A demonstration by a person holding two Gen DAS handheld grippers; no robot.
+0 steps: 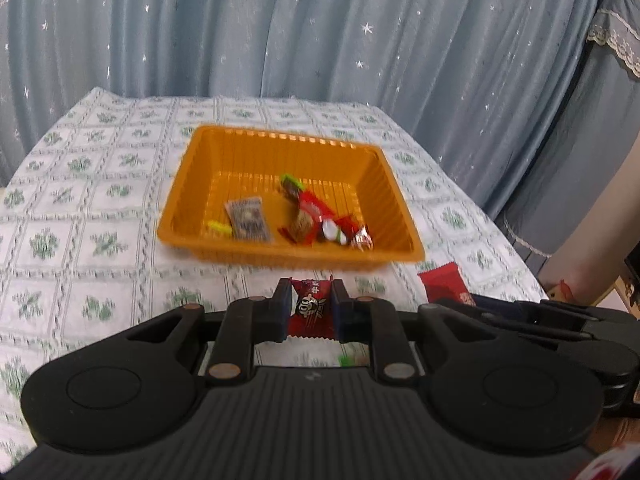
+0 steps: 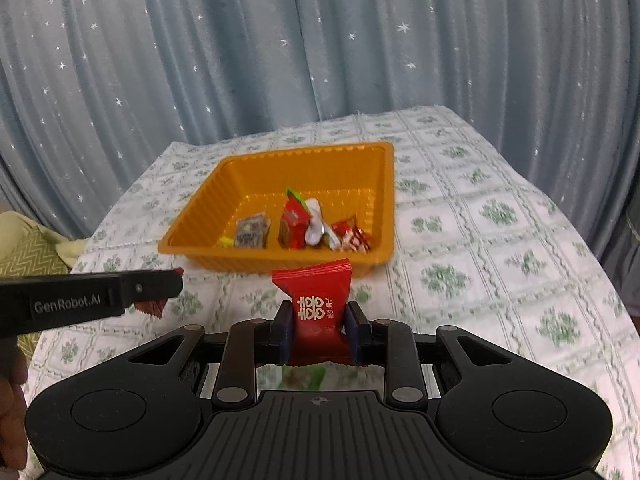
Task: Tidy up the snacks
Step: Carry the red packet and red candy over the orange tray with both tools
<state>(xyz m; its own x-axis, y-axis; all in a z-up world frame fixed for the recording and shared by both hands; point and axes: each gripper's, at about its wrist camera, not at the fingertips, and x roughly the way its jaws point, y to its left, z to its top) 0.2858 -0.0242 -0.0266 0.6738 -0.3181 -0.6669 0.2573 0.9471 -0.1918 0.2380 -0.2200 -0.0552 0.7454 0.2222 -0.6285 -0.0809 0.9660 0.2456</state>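
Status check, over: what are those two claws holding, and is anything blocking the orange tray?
Left gripper shut on dark red candy. Right gripper shut on red packet. Orange tray ahead, several snacks inside. Nothing in the way.

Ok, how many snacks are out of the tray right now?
2 clearly seen. One red candy is clamped in the left gripper, one red packet in the right gripper, both short of the orange tray. More may be hidden below.
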